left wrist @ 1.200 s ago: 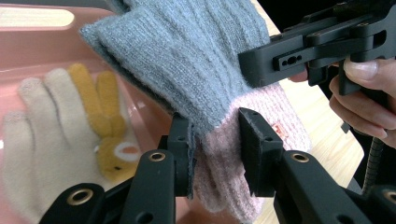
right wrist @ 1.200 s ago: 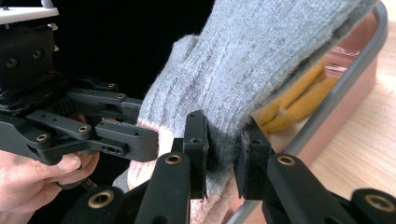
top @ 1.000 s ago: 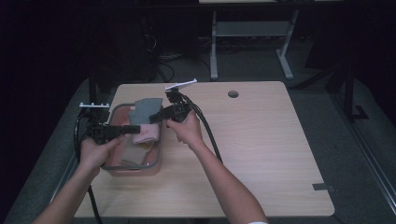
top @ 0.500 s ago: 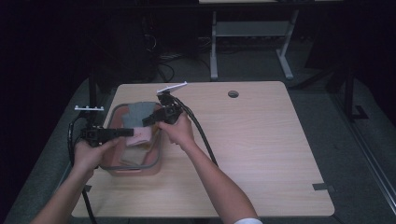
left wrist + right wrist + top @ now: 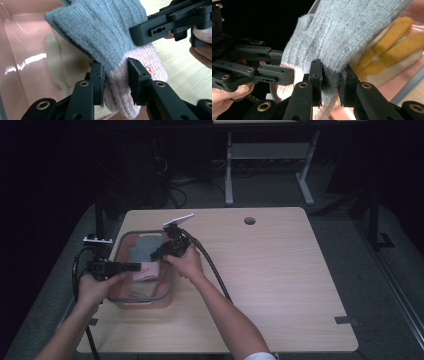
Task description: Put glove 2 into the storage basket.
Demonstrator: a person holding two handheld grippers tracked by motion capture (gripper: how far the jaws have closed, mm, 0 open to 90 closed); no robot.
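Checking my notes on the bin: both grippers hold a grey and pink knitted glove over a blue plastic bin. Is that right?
Not quite: the bin is pink, not blue, as the left gripper view shows. The left gripper and right gripper do both hold the grey and pink knitted glove over it.

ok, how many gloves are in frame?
2 clearly: a grey-and-pink knit glove pinched by the left gripper and right gripper, and a cream-and-mustard glove in the pink bin. More may lie underneath.
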